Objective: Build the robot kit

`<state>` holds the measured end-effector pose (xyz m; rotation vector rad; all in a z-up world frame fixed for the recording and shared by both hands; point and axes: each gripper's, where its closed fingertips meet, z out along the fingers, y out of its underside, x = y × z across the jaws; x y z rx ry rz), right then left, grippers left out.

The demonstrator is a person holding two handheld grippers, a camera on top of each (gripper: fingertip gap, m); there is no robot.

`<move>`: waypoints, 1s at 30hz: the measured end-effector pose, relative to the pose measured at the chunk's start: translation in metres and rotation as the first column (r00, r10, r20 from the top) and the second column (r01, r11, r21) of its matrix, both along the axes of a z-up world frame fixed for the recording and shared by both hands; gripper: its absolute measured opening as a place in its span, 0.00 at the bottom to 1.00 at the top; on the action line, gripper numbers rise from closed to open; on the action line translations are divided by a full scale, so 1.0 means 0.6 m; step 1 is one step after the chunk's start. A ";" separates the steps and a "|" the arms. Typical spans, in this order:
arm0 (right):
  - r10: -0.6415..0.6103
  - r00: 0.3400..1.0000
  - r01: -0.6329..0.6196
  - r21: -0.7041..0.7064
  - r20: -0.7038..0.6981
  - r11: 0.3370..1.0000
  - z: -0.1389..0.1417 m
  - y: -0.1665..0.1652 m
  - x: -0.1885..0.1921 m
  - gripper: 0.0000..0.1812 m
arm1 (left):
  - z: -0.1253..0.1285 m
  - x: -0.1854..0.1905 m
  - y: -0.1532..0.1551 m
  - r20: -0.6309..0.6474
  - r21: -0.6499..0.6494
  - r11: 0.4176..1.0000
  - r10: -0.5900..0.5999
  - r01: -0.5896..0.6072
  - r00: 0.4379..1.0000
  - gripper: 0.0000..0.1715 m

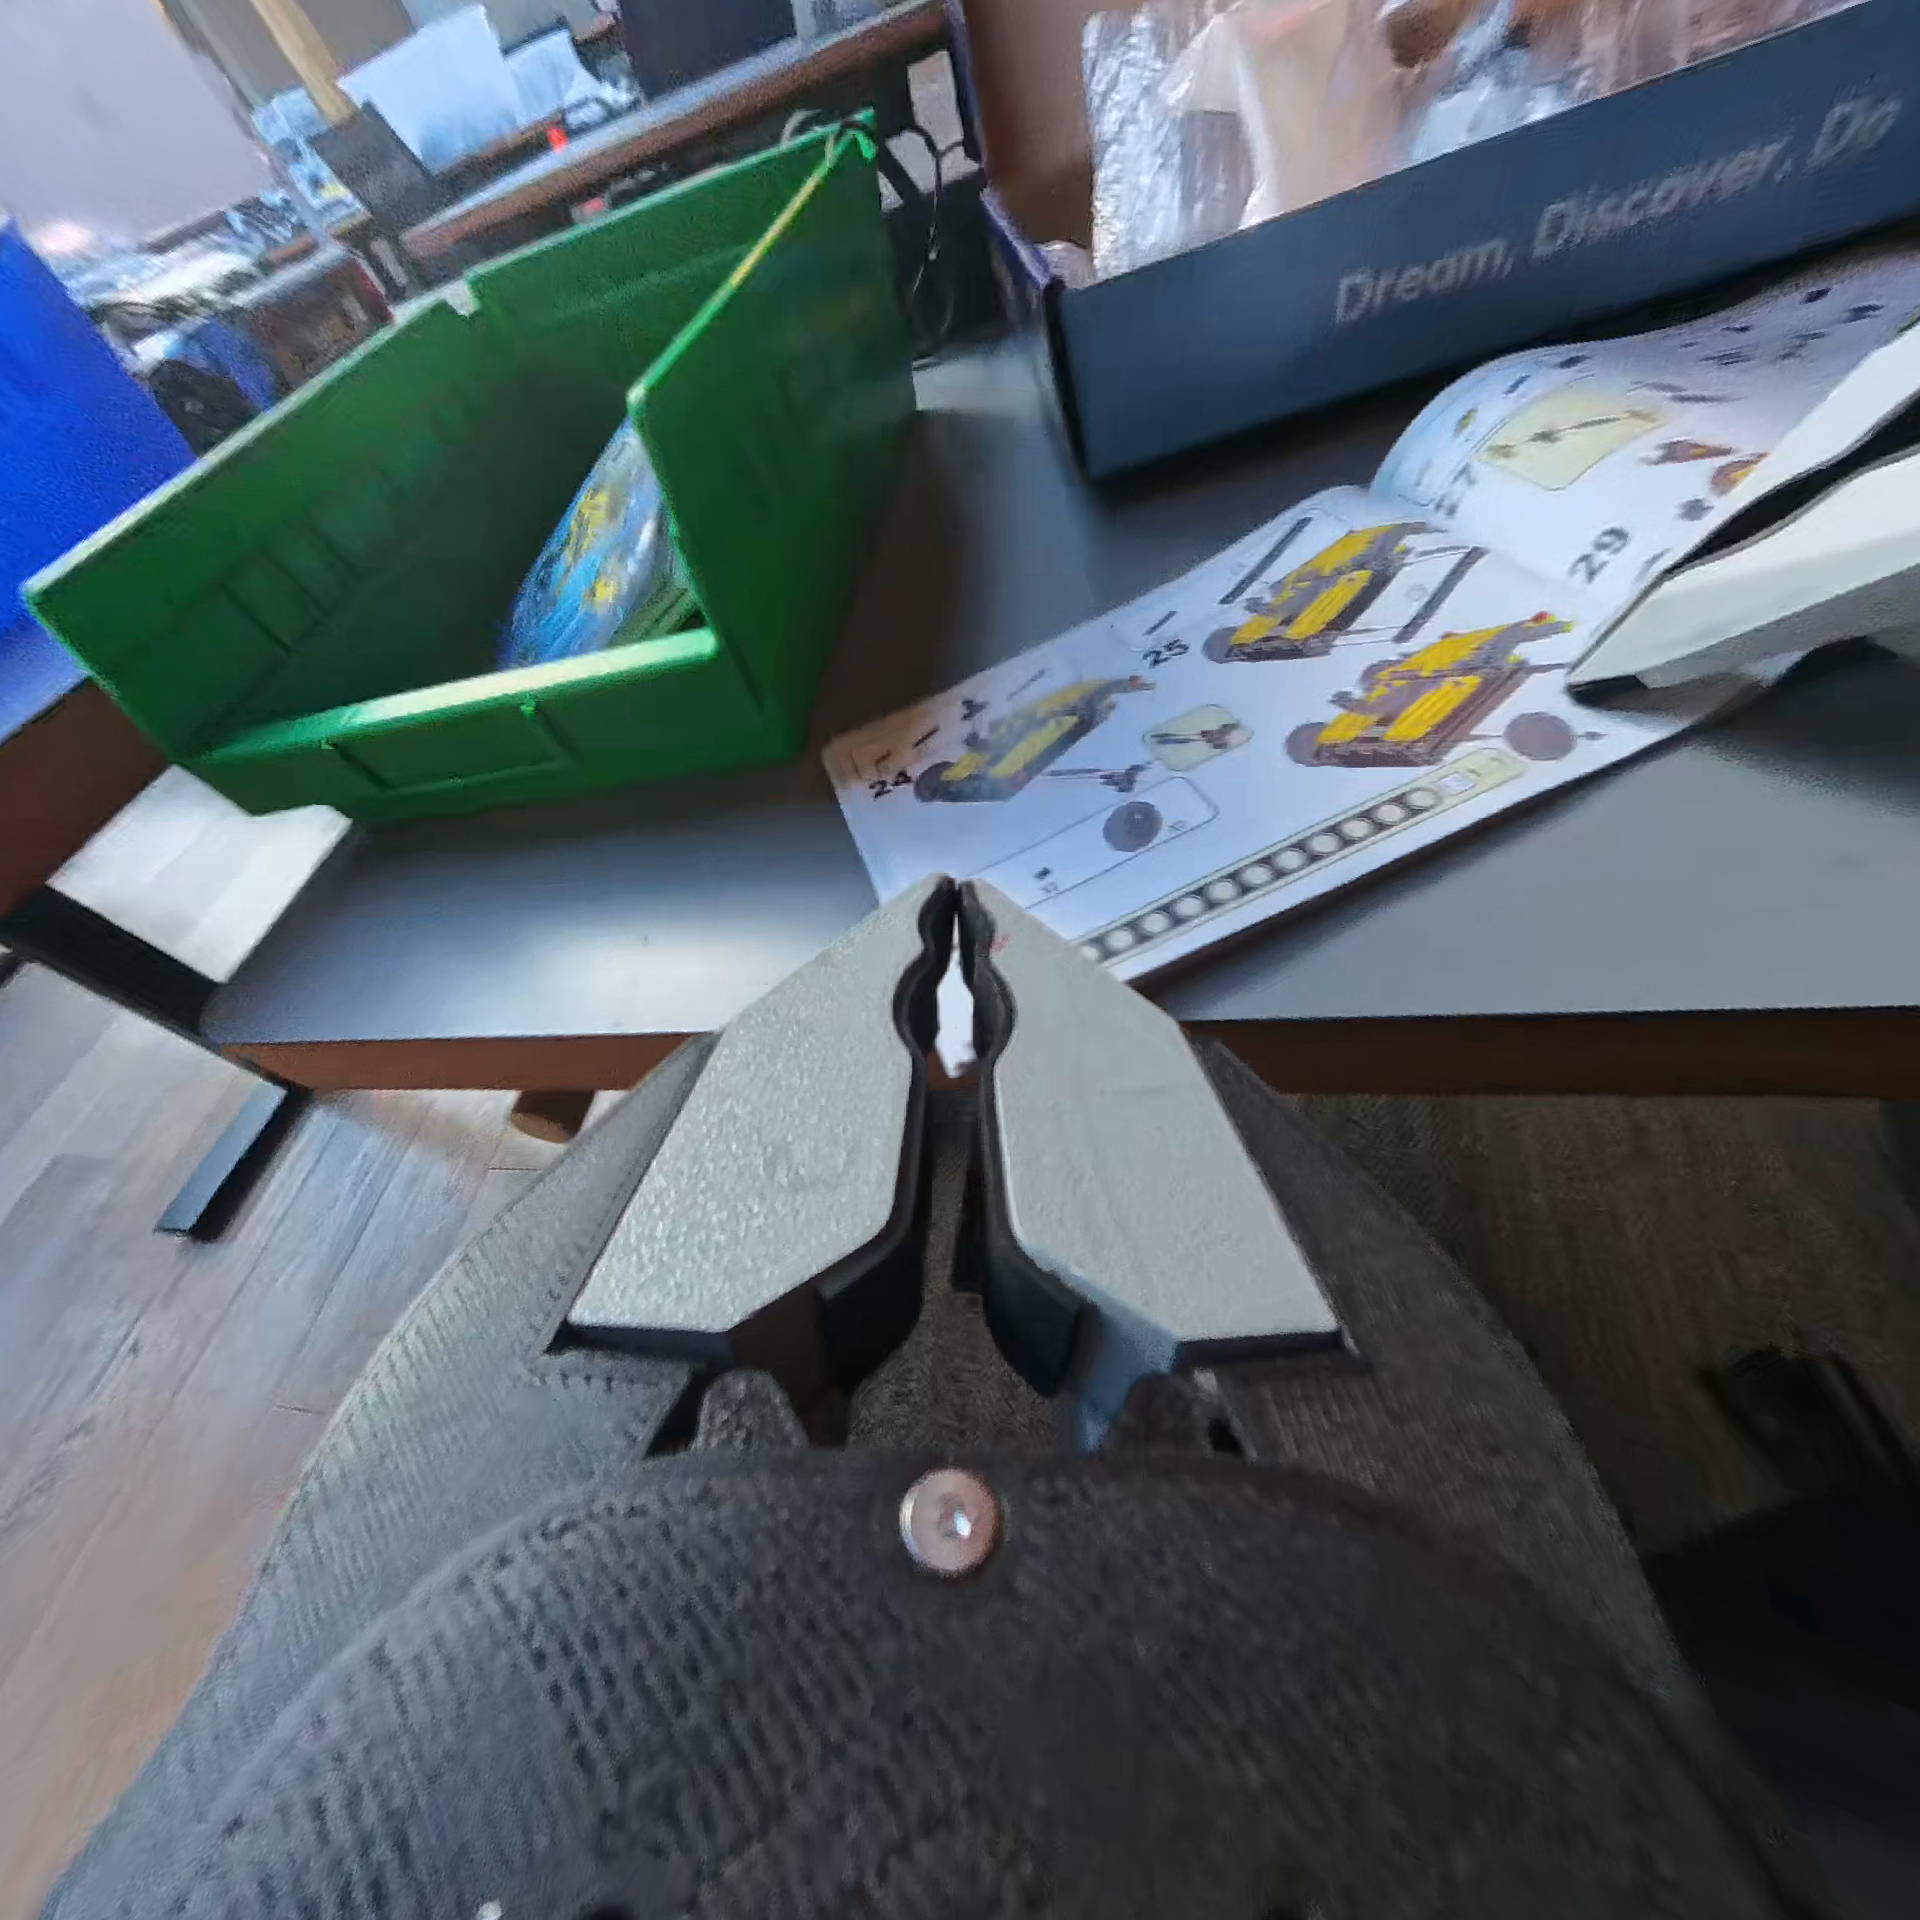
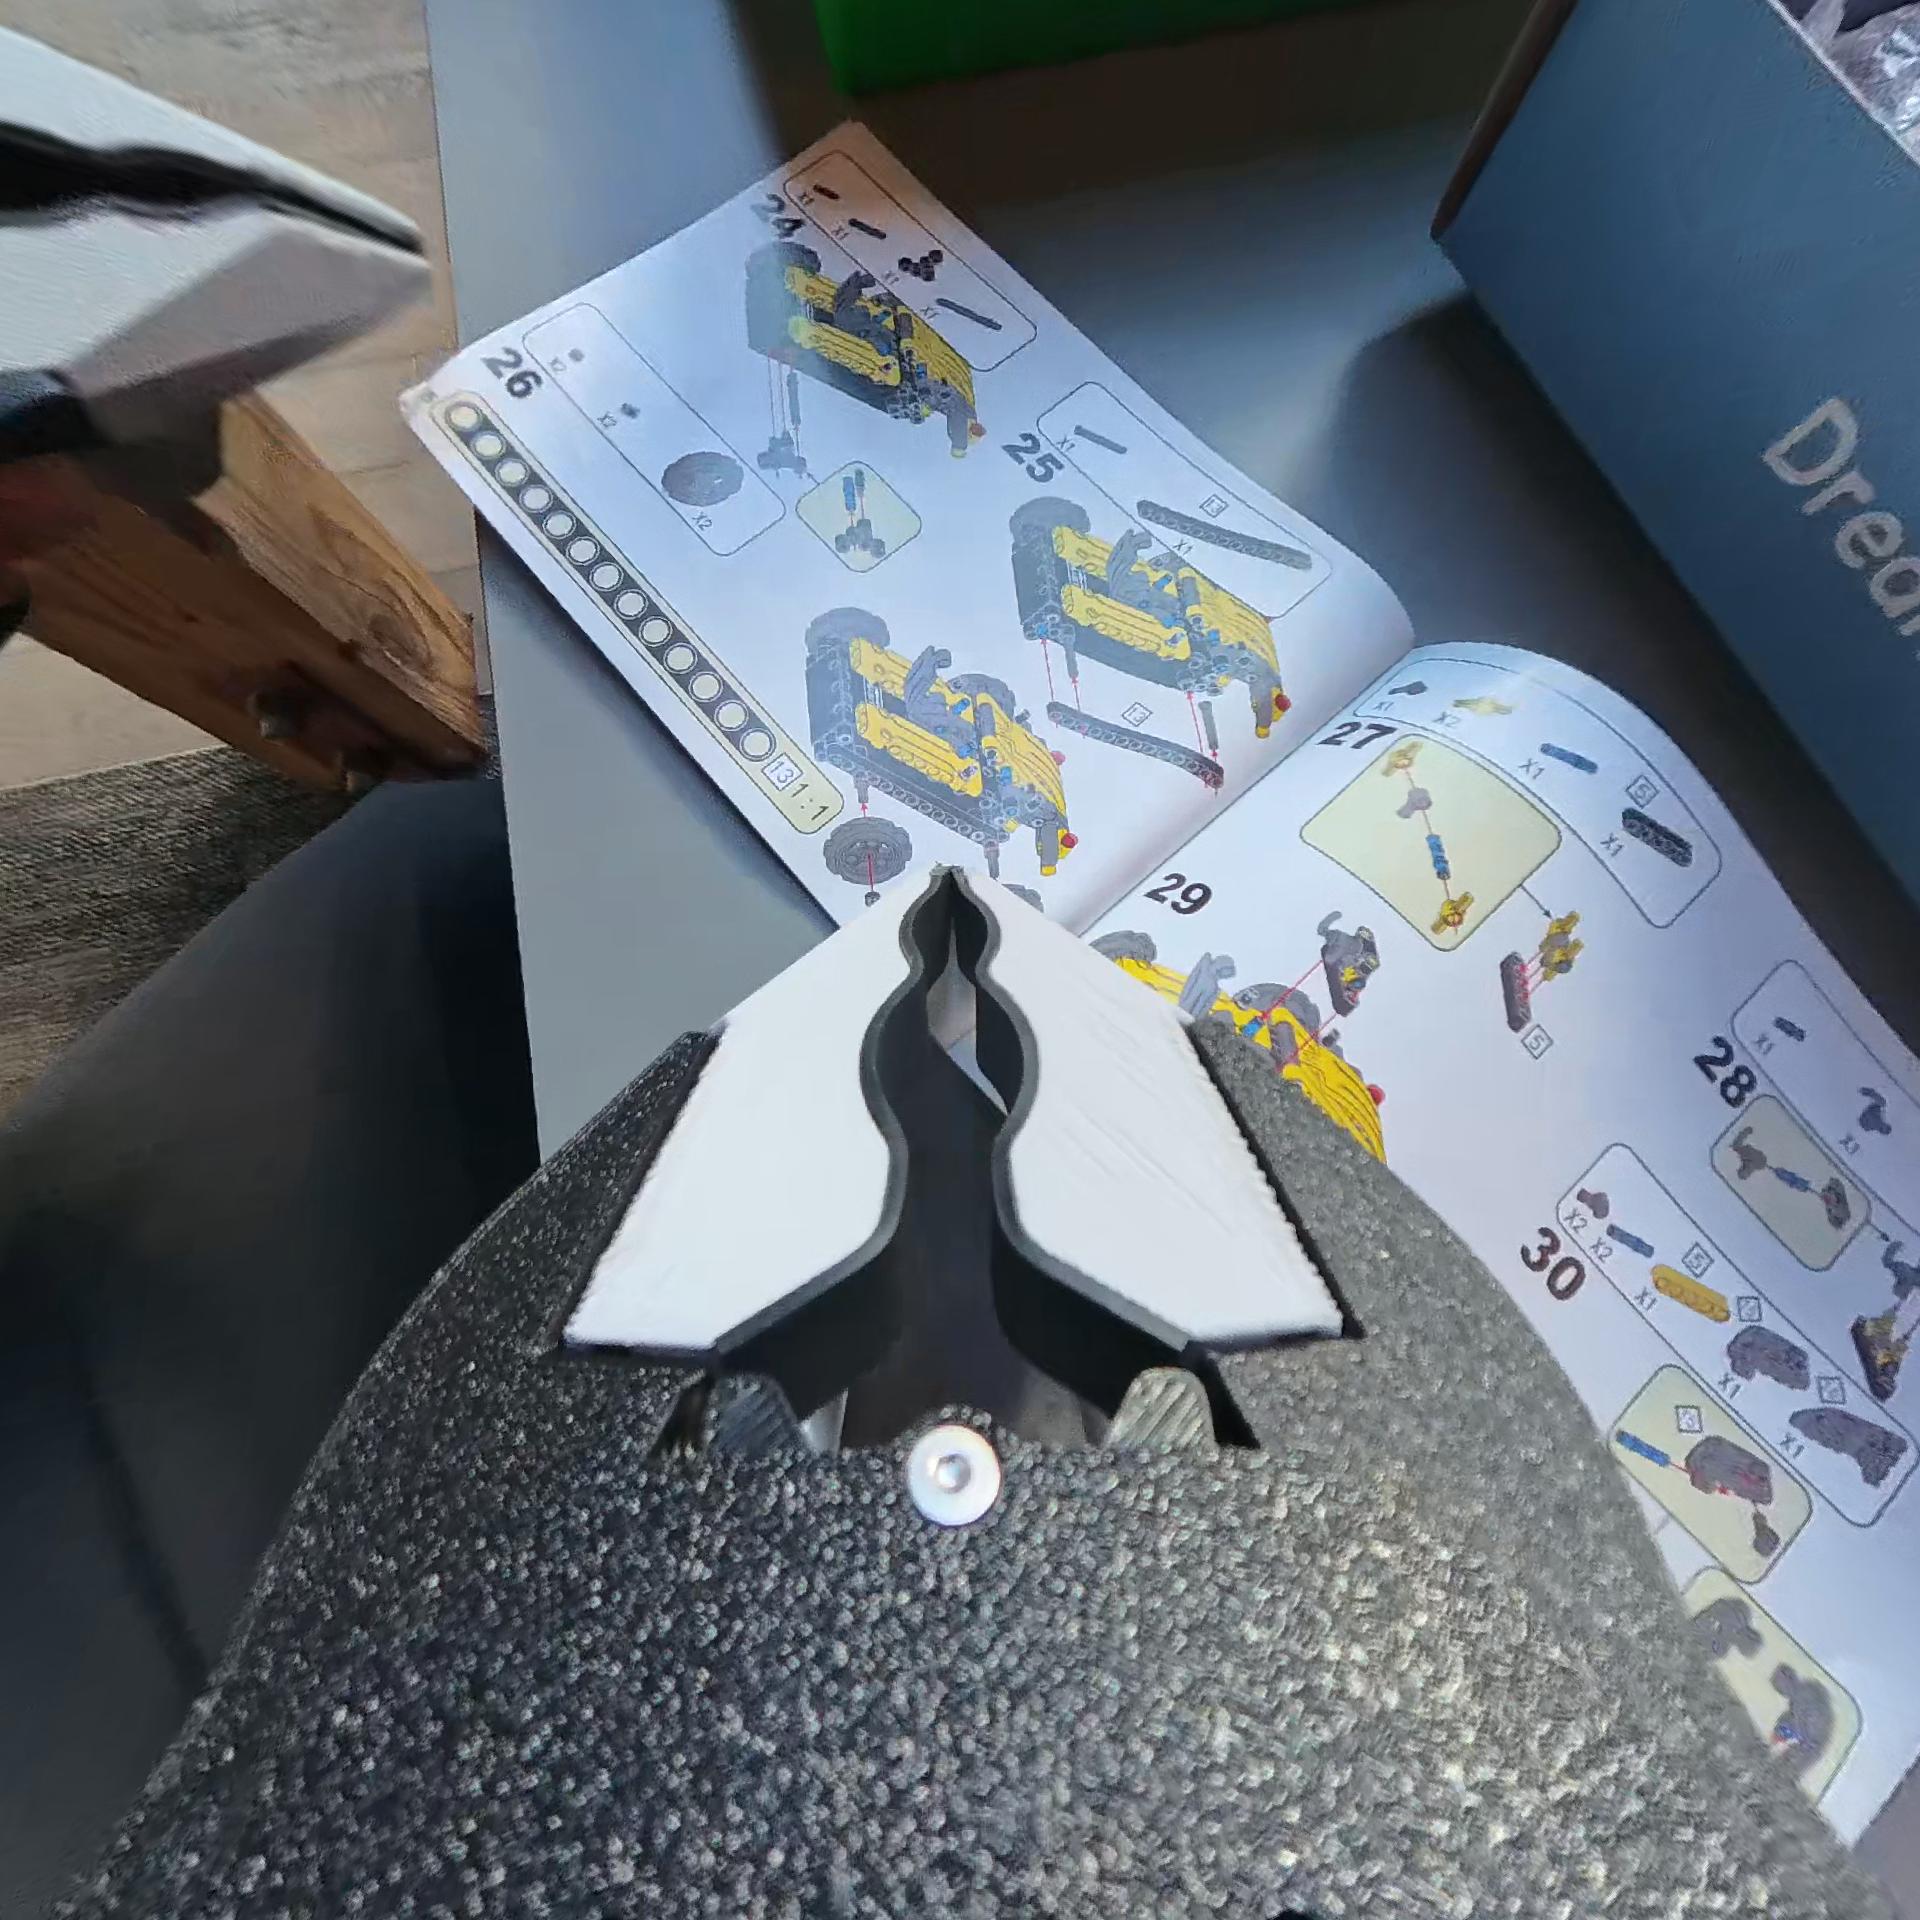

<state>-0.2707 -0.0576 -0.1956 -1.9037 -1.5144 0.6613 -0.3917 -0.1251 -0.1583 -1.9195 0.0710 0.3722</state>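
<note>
Left gripper [image 1: 956,899]: grey fingers pressed together at the tips, nothing between them. It sits off the near edge of the counter [image 1: 540,935], tips just short of the near corner of the open instruction booklet [image 1: 1247,727].

Right gripper [image 2: 951,883]: white fingers closed tip to tip, empty, hovering over the booklet's centre fold, near the bottom of the left page. It's over the paper; contact can't be told.

From the left gripper, the booklet runs from 12 out to 2 o'clock, long axis near-left to far-right, with the right gripper over its 2 o'clock end. So the right one is on it, and the left is at the near corner.

Farther out: green bin [image 1: 468,520] at 11 o'clock, open front facing near, a printed bag inside. Dark blue box [image 1: 1455,291] at 1 o'clock, behind the booklet.
</note>
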 end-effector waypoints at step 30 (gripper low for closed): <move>-0.156 0.980 0.172 0.132 -0.120 0.976 0.046 0.081 0.038 0.00 | -0.034 -0.008 0.004 0.113 -0.039 0.998 0.044 -0.040 0.993 0.00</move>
